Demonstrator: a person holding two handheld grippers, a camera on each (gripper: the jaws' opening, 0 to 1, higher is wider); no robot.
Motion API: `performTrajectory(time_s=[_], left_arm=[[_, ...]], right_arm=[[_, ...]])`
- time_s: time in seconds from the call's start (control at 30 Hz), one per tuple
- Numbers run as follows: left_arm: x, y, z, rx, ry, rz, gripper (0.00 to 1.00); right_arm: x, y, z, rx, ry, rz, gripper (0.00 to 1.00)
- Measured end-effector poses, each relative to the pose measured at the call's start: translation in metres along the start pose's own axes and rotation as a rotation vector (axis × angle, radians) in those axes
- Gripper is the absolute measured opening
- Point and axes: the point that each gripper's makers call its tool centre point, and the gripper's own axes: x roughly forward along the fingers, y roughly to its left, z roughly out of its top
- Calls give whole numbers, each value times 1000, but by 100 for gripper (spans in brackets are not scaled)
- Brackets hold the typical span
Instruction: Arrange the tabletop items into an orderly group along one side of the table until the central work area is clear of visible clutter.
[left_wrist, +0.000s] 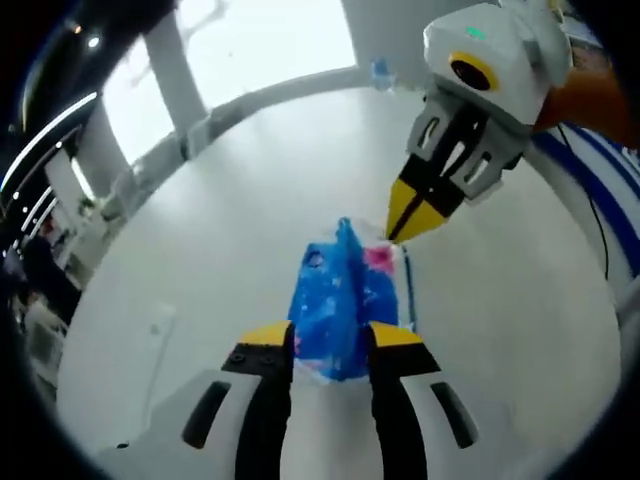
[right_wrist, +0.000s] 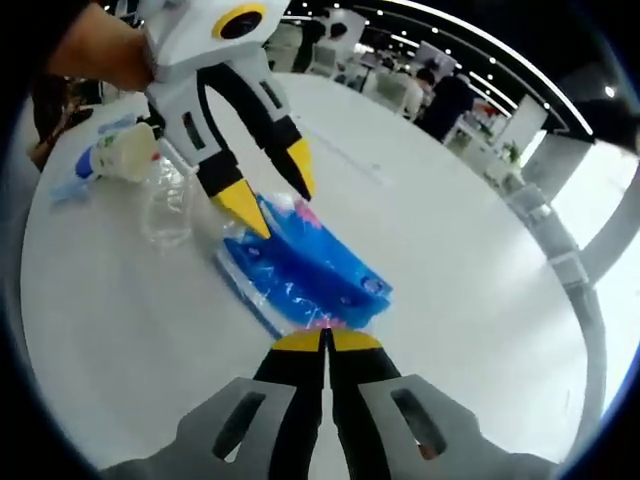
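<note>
Right tool (right_wrist: 326, 338) is pinched narrow on the near edge of the blue plastic packet (right_wrist: 300, 270) on the white table (right_wrist: 460, 250); left tool (right_wrist: 272, 205) straddles its far end, spread. Uneven pulling could tear the thin film or nudge the clear bottle (right_wrist: 165, 205) beyond.
</note>
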Motion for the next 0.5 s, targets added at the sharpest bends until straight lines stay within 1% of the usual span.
performTrajectory(time_s=[0.03,0.17,0.23,0.33,0.5], left_arm=[[-2,0,1,-13,-5,-3,30],[-6,-1,1,-18,-8,-6,35],[-8,-1,1,-29,-7,-5,38],[-13,-2,4,-73,-20,-13,44],[-19,-3,3,-104,-19,-20,53]], right_arm=[[-1,0,0,2,1,-2,6],[-5,0,2,11,-2,-12,15],[-8,-1,3,18,-7,-14,17],[-12,-1,6,25,-17,-14,21],[-16,4,10,16,-18,-10,27]])
